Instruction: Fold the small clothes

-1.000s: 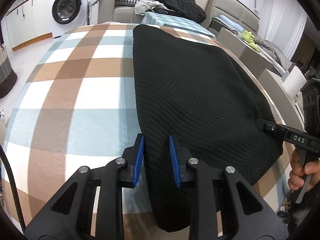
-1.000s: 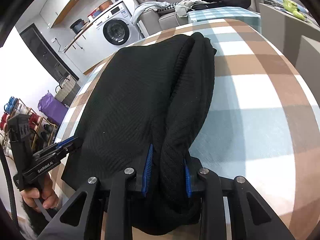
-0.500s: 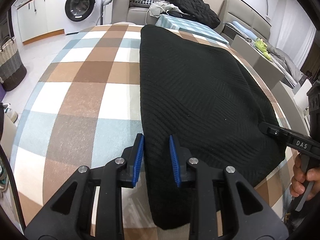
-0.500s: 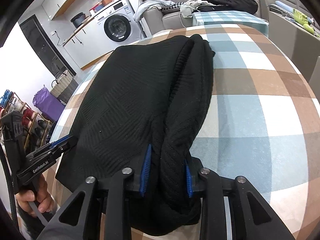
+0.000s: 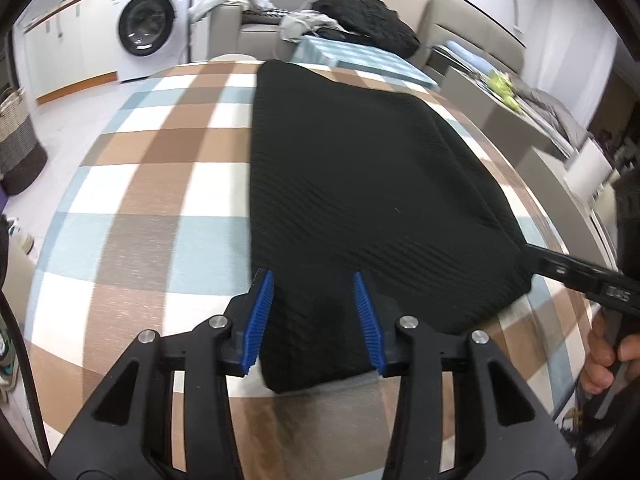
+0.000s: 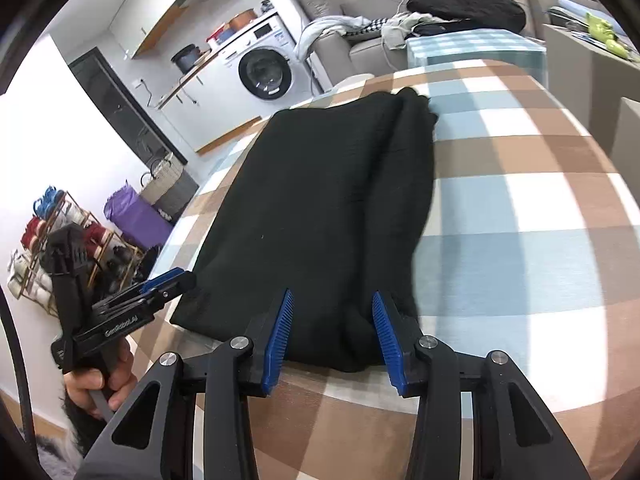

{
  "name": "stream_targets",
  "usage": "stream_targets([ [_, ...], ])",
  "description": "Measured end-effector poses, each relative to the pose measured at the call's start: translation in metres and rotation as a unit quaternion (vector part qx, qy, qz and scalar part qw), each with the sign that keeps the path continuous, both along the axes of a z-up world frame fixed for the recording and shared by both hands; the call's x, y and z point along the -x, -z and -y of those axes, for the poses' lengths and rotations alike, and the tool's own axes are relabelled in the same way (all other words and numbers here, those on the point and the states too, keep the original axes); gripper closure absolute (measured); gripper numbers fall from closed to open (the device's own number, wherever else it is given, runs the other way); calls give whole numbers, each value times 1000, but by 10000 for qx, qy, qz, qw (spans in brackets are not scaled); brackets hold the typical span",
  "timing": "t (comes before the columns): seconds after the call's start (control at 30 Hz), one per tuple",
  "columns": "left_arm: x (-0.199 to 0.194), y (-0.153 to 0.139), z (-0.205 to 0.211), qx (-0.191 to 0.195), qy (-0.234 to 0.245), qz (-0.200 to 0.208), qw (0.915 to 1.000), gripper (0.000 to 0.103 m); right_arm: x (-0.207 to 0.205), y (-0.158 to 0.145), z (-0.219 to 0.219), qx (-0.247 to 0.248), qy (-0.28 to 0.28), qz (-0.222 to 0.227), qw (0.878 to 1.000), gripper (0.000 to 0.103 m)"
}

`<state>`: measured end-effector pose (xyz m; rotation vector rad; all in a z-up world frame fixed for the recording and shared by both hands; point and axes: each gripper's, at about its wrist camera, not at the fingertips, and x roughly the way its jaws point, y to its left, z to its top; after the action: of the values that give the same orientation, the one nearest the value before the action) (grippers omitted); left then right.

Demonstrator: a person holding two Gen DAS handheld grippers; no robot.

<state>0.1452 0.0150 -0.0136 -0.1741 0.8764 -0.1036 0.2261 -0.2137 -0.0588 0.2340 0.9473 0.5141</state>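
Jaws just parted — black knit (image 5: 360, 184) between

Left gripper (image 6: 168, 282): white lettering "GenRobot.AI" along its side arm. Right gripper (image 5: 536, 258): label blurred, unreadable.

A home's living and laundry space: a washer (image 5: 147, 28) under a counter at upper left, a sofa (image 5: 256, 28) piled with clothes at top centre, a basket (image 6: 168, 182) at left.
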Motion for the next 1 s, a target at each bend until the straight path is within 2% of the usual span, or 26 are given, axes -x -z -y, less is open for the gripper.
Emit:
stream_targets([
  [0.07, 4, 1, 6, -102, 53, -23, 9999, 64, -3, 5, -9, 250, -71, 52, 9996, 86],
  [0.13, 9, 1, 7, -159, 54, -28, 9999, 64, -3, 5, -12, 386, -96, 71, 9992, 90],
  [0.23, 19, -2, 4, -115, 35, 8, 9999, 63, 2, -1, -6, 432, -48, 197, 9989, 88],
  [0.3, 26, -4, 2, -113, 14, 85, 9999, 58, 5, -2, 0, 527, 58, 236, 9983, 82],
  [0.33, 30, -6, 1, -121, 5, 153, 9998, 53, 7, -3, 4, 585, 138, 279, 9978, 75],
  [0.37, 34, -9, 0, -126, 0, 234, 9996, 49, 9, -4, 8, 651, 215, 342, 9971, 62],
  [0.4, 39, -11, 0, -126, -5, 322, 9994, 46, 11, -6, 10, 695, 263, 395, 9964, 57],
  [0.47, 50, -17, -1, -145, -23, 533, 9985, 29, 18, -11, 14, 758, 295, 633, 9947, 43],
  [0.5, 56, -20, -2, -170, -47, 653, 9977, 25, 20, -13, 15, 767, 294, 741, 9939, 37],
  [0.53, 60, -22, -3, -184, -65, 755, 9970, 19, 24, -16, 15, 759, 286, 836, 9932, 22],
  [0.57, 66, -25, -3, -204, -90, 885, 9958, 17, 28, -19, 15, 730, 267, 942, 9925, 8],
  [0.6, 70, -27, -5, -214, -100, 971, 9950, 16, 29, -20, 15, 693, 236, 1022, 9921, 4],
  [0.67, 79, -28, -5, -257, -113, 1091, 9936, 3, 38, -24, 14, 579, 151, 1294, 9898, 0],
  [0.7, 82, -29, -6, -280, -136, 1127, 9931, 1, 43, -25, 12, 538, 126, 1414, 9884, 0],
  [1.0, 114, -23, -3, -408, -128, 1599, 9862, 1, 74, -20, 3, 276, 5, 1963, 9802, 0],
])
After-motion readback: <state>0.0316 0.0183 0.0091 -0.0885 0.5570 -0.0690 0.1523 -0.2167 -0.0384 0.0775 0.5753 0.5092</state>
